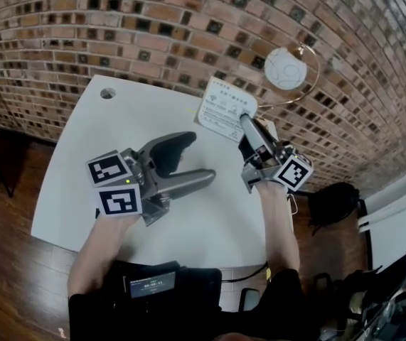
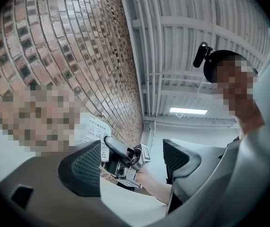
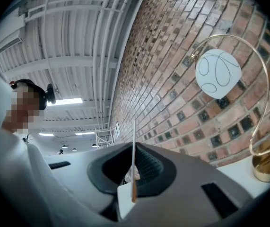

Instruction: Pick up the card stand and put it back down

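The card stand [image 1: 225,109] is a white printed card. My right gripper [image 1: 246,121] is shut on its lower edge, over the far right part of the white table [image 1: 117,119]. In the right gripper view the card stand [image 3: 134,148] shows edge-on as a thin white sheet pinched between the pads of my right gripper [image 3: 134,169]. My left gripper [image 1: 197,158] hangs over the table's middle, open and empty. In the left gripper view the open left gripper [image 2: 131,167] frames the right gripper [image 2: 108,142] and the card stand [image 2: 93,131].
A lamp [image 1: 286,68] with a white globe and a gold arc stands at the table's far right by the brick wall; its gold base [image 3: 266,167] sits just right of my right gripper. A round hole [image 1: 107,93] marks the table's far left. A black bag [image 1: 334,197] lies on the floor at right.
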